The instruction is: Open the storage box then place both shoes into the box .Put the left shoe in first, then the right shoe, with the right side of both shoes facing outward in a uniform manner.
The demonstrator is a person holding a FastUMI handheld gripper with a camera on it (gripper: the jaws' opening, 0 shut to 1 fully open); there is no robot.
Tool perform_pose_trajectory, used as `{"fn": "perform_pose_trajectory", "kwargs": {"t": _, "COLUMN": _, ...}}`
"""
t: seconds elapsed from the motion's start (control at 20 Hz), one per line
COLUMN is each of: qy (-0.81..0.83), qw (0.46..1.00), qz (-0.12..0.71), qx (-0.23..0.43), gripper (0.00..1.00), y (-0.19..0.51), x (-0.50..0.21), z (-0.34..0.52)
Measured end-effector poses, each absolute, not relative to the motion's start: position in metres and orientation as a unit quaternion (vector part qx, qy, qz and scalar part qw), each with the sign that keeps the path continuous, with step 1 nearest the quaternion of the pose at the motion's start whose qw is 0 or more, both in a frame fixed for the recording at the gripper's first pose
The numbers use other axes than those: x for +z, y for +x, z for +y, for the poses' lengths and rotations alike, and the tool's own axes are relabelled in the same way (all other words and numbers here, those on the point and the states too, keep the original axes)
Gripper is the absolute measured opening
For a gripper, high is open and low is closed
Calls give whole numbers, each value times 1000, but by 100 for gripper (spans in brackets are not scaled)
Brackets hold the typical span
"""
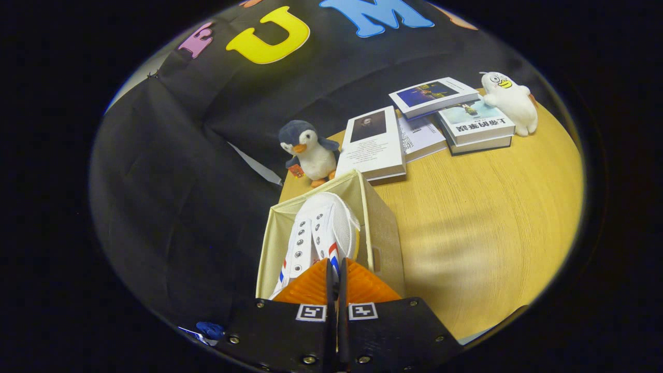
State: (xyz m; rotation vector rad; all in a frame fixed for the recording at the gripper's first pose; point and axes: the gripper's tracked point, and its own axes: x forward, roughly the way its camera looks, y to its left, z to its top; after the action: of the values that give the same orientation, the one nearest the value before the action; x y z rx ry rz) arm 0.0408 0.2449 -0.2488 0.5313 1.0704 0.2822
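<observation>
1. The wooden surface (481, 217) carries the open beige storage box (386, 233) at its near corner.
2. Books (374, 146) lie beyond the box.
3. A white sneaker (321, 233) hangs toe-up over the box opening.
4. A penguin plush (308, 150) and a duck plush (510, 101) flank the books.
5. The tool (336, 272) is pressed together, pinching the sneaker's edge.
</observation>
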Motion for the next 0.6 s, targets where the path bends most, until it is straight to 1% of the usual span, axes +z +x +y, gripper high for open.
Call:
{"fn": "perform_pose_trajectory", "kwargs": {"t": 0.05, "qy": 239, "qw": 819, "qz": 505, "qx": 129, "gripper": 2, "y": 38, "x": -254, "z": 246}}
{"fn": "perform_pose_trajectory", "kwargs": {"t": 0.1, "qy": 248, "qw": 821, "qz": 495, "qx": 142, "gripper": 3, "y": 40, "x": -251, "z": 253}}
{"fn": "perform_pose_trajectory", "kwargs": {"t": 0.15, "qy": 257, "qw": 825, "qz": 482, "qx": 145, "gripper": 23, "y": 42, "x": -245, "z": 259}}
{"fn": "perform_pose_trajectory", "kwargs": {"t": 0.2, "qy": 261, "qw": 830, "qz": 470, "qx": 152, "gripper": 31, "y": 46, "x": -238, "z": 261}}
{"fn": "perform_pose_trajectory", "kwargs": {"t": 0.35, "qy": 220, "qw": 855, "qz": 444, "qx": 151, "gripper": 99, "y": 49, "x": -225, "z": 250}}
{"fn": "perform_pose_trajectory", "kwargs": {"t": 0.5, "qy": 192, "qw": 875, "qz": 418, "qx": 150, "gripper": 97, "y": 44, "x": -205, "z": 244}}
{"fn": "perform_pose_trajectory", "kwargs": {"t": 0.6, "qy": 197, "qw": 887, "qz": 396, "qx": 137, "gripper": 98, "y": 45, "x": -188, "z": 231}}
